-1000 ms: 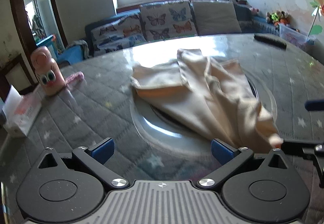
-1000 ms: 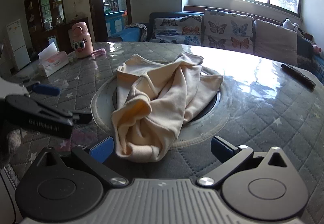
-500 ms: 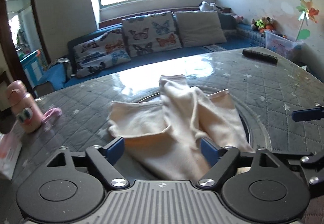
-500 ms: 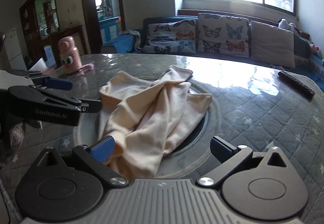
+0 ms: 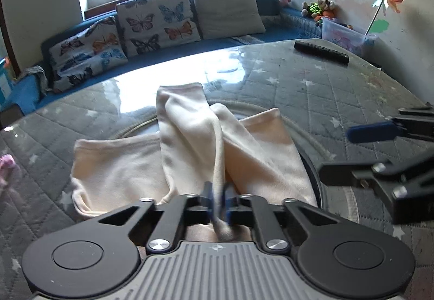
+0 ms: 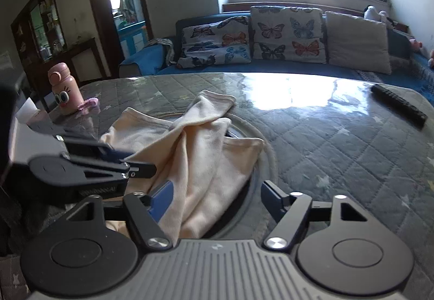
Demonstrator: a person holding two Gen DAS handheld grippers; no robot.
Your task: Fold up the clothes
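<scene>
Left wrist view: my left tool (image 5: 218, 201) is pinched on a ridge of the cream garment (image 5: 190, 153), which lies bunched straight ahead on the quilted surface (image 5: 325, 99). My right tool (image 6: 217, 192) is spread, garment between its fingers.

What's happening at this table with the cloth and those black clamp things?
A person is working two hand-held grippers to fold a cream garment lying crumpled on the quilted grey table. The left gripper has pinched shut on a ridge of the fabric at its near edge. The right gripper is open, with the cloth lying between its fingers. No neat fold shows yet. A pink bottle and a remote sit off to the sides.
</scene>
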